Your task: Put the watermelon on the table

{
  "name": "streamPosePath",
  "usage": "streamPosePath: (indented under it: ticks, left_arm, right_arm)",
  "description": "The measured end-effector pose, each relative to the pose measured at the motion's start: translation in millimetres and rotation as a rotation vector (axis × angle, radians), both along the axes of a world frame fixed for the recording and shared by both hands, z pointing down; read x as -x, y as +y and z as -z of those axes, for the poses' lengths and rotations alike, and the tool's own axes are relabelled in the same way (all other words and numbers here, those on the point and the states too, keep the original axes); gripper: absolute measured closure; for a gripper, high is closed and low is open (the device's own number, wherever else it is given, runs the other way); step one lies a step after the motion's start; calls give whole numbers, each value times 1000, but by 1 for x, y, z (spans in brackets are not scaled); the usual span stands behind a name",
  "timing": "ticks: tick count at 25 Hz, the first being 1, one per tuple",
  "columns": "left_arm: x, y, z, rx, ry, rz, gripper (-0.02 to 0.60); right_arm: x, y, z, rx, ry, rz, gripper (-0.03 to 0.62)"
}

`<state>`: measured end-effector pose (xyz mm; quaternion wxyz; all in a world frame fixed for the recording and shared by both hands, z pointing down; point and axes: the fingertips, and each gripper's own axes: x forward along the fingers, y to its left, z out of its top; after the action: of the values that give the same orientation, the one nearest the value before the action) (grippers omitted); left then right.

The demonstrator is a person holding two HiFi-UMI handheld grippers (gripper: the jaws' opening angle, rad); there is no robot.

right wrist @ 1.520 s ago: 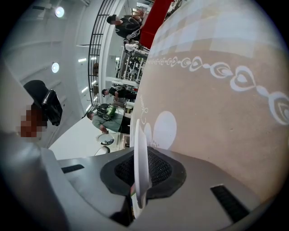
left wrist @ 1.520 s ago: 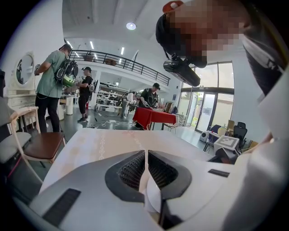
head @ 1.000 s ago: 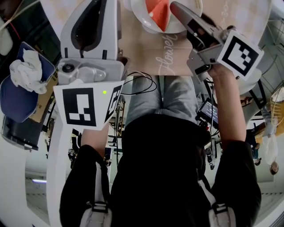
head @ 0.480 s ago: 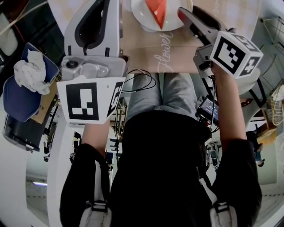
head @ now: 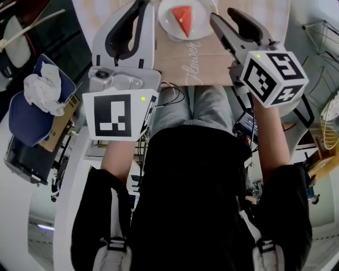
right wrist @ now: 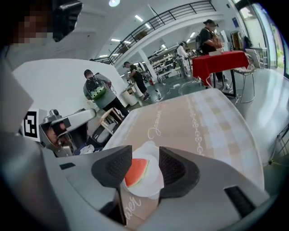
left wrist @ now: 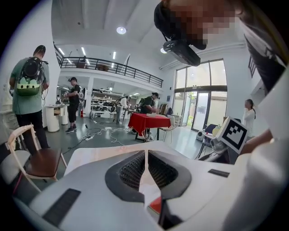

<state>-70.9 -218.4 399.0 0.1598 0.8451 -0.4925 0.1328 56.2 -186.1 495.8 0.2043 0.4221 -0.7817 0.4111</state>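
Watermelon slice (head: pixel 183 14) sits on white plate (head: pixel 168 25) on table (head: pixel 212 53). R gripper (right wrist: pixel 145 151) jaws just been opening, wide apart, nothing between; L gripper (left wrist: pixel 146 153) jaws together, empty. Placing looks done; next: pull both clear w/o nudging plate.

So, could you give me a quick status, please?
Right gripper just opened, empty. Left gripper shut, empty. Watermelon on plate on table. Nothing in the way.

I record a glossy, smooth white plate (head: pixel 165 22) on a matt beige cloth table cover (head: pixel 209 69). The right gripper (right wrist: pixel 144 159) shows smooth grey plastic and black, rough-dotted pads (right wrist: pixel 113 168).
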Motion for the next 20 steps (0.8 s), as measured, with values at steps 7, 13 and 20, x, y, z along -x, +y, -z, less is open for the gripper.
streamPosePath:
  ticks: [7, 13, 20]
  left_arm:
    - [-6, 6, 48, -23, 15, -1, 557]
    - [-7, 11, 91, -57, 27, -8, 566]
    - [-7, 17, 136, -120, 48, -27, 568]
  right_arm:
    - [13, -18, 88, -227, -48, 37, 461]
    - [13, -18, 144, -312, -71, 13, 551]
    - [26, -7, 185, -365, -81, 29, 577]
